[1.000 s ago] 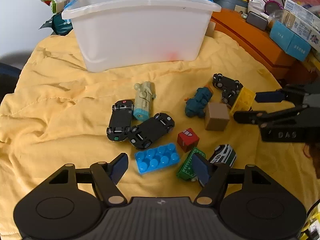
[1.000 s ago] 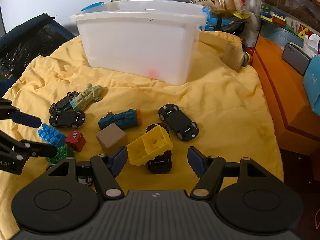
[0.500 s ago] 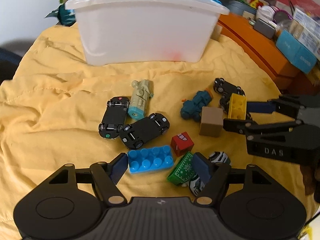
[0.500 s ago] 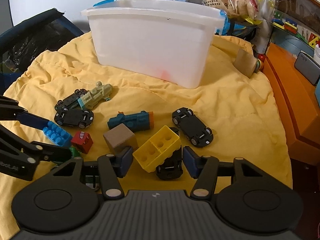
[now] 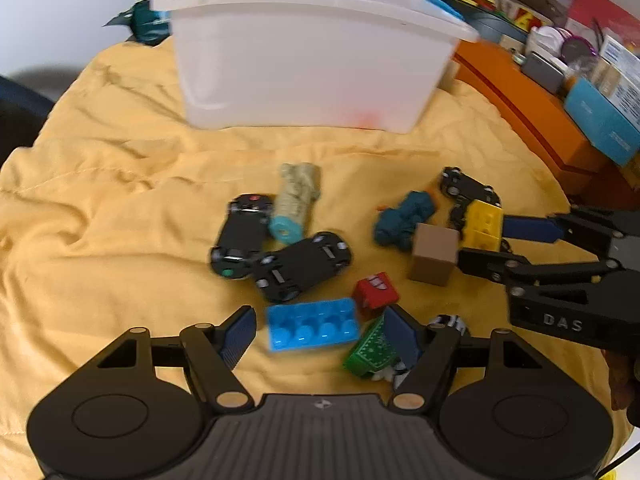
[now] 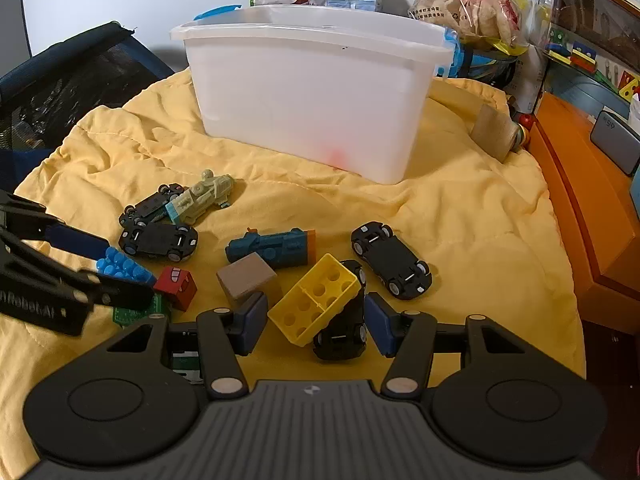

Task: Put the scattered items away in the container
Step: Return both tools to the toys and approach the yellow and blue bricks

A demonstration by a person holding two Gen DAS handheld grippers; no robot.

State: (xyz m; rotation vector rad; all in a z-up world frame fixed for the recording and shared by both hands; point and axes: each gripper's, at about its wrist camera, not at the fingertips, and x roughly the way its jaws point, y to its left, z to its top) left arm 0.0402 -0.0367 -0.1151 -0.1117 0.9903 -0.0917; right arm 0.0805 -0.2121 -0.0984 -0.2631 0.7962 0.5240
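Cluttered room; toys lie scattered on a rumpled yellow quilt (image 6: 460, 216), with shelves and an orange cabinet (image 6: 580, 208) at 3 o'clock. The translucent white plastic tub (image 6: 312, 92), the container, stands at 12 o'clock, well apart from the toys.

Change over the last second: the right claw (image 6: 316, 320) has just been closing around the hollow yellow plastic building brick (image 6: 316, 304), which leans on an overturned black toy car (image 6: 344, 332). Both sit between the jaws; the right pad looks to be at the car, while a gap remains beside the left pad. No firm pinch yet, by my reading.

The left claw (image 5: 320, 336) stands spread wide and has come in on the light-blue studded plastic brick (image 5: 312, 326), which now lies between its pads, untouched. A green patterned block (image 5: 372, 350) sits against the right pad.

Judgement: two pickups are being set up at once; nothing is lifted and all the visible toys remain on the quilt.
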